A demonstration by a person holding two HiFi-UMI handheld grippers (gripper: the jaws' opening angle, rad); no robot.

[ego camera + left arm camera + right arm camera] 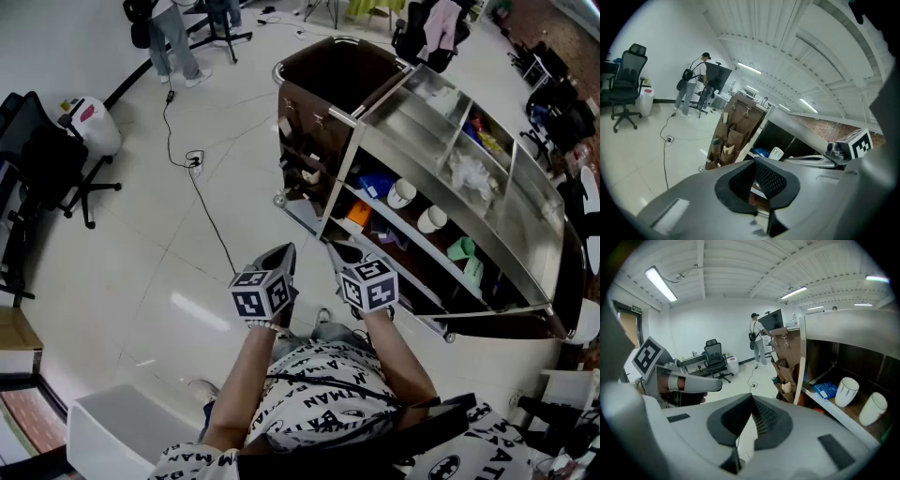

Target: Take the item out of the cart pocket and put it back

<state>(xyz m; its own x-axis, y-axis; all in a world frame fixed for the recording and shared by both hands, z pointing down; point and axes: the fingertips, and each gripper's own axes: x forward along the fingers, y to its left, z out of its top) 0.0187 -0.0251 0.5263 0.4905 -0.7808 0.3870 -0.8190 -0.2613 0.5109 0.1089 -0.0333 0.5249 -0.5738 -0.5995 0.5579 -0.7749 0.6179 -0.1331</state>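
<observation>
**Both tongs closed and empty, held short of the cart**

At the far left of the head view a black office chair stands on the pale floor beside a white bin. Further back a standing person faces away. A black cable runs across the floor toward the cart.

The left tongs are held out in front of the body, above the floor and well apart from the cart. In the left gripper view these tongs have their jaws pressed together with nothing between them. Just beside them, the right tongs point at the cart's near corner without touching it. In the right gripper view they are likewise closed on nothing.

The cart has a brown fabric end with rows of pockets facing the tongs. A pale item sticks out of one lower pocket, also visible in the left gripper view. Whether it is the task's item I cannot tell. Nothing from the pockets is in either tongs.

To the right, the cart's open steel shelves carry a blue packet, two white cups and a green object.
</observation>
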